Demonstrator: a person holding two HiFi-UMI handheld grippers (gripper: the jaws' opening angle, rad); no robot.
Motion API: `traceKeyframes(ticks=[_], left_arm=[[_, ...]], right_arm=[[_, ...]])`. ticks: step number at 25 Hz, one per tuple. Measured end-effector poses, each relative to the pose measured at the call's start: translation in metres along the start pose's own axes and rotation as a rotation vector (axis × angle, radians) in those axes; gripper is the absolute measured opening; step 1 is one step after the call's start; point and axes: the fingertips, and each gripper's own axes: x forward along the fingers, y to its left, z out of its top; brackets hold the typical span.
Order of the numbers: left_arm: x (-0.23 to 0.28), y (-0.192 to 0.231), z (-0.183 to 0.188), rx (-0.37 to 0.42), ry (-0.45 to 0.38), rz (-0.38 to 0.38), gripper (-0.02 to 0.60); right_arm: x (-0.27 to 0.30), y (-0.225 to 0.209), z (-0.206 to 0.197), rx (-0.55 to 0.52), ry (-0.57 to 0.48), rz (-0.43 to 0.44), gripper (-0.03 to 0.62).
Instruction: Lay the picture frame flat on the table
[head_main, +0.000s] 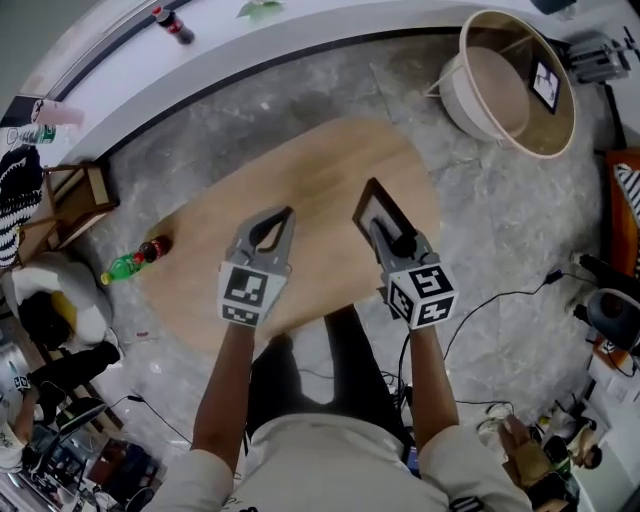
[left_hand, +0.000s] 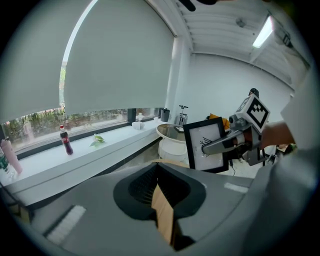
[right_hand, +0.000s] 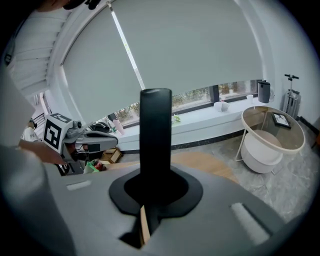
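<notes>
With the right gripper (head_main: 388, 232) clamped on the upright black picture frame (head_main: 374, 207) over the oval light-wood table's (head_main: 290, 170) right edge and the left gripper (head_main: 272, 228) clenched empty, I'd touch the frame's lower edge down first, then tip it gently flat

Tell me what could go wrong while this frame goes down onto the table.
1. The right tongs pinch the picture frame by one edge only, so it may swing or slip.
2. It hangs over the right part of the wooden table and might land overhanging the rim.
3. The left tongs are shut and empty, not steadying it.
</notes>
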Motion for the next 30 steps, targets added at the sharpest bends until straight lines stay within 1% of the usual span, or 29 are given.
traceKeyframes(ticks=[4,10,13,18,24,30], left_arm=[[0.008,0.001,-0.029,-0.024,0.033,-0.005,0.009],[0.022,0.007,-0.066,-0.045,0.070,0.025,0.011],[0.029,0.006,-0.083,-0.064,0.099,0.018,0.011],[0.040,0.004,-0.098,-0.068,0.127,0.004,0.011],[0.052,0.003,-0.113,-0.096,0.143,-0.005,0.009],[0.063,0.001,-0.125,-0.106,0.167,-0.019,0.009]], right_arm=[[0.019,-0.001,-0.025,0.033,0.032,0.007,0.015],[0.047,-0.010,-0.055,0.088,0.078,0.016,0.015],[0.060,-0.014,-0.067,0.102,0.105,0.018,0.015],[0.089,-0.023,-0.084,0.137,0.152,0.032,0.015],[0.119,-0.032,-0.097,0.192,0.170,0.041,0.015],[0.138,-0.045,-0.117,0.208,0.215,0.036,0.015]])
